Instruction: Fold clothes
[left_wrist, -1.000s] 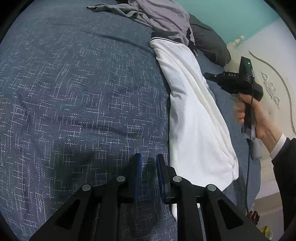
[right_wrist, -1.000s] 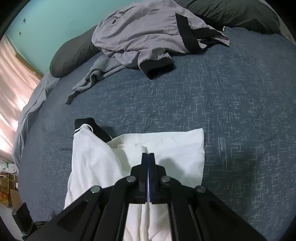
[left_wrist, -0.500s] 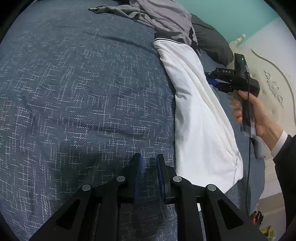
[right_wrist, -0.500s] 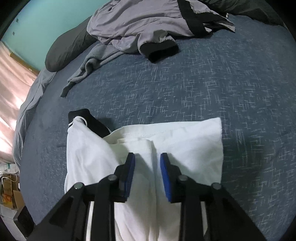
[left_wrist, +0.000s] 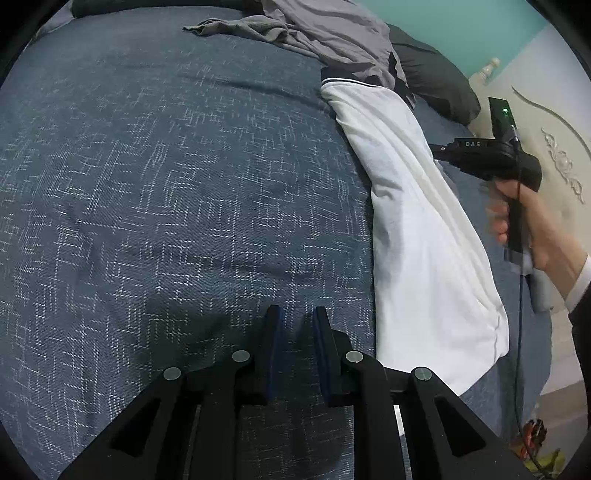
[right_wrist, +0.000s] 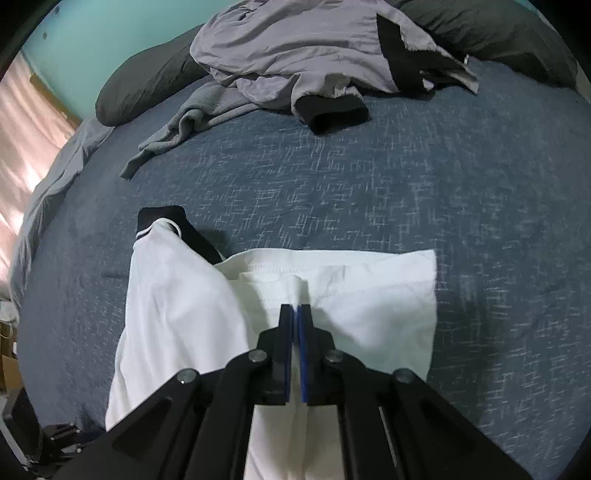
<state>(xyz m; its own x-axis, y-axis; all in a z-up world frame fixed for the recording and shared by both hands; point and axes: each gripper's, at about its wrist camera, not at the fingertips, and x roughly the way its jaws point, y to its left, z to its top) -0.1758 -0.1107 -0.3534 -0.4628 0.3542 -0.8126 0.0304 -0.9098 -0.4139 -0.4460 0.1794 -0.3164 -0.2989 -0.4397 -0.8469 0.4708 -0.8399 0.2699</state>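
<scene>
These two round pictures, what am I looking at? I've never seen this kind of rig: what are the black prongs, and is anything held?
Each picture comes from a fisheye camera on a hand-held gripper; the black prongs are its two fingers. A person works them, no robot. The left gripper hovers over the blue bedspread, slightly open, holding nothing. Its view also shows the person's hand holding the other gripper. The right gripper is shut, pinching a fold of the white garment. A grey jacket lies crumpled by the dark pillows.
</scene>
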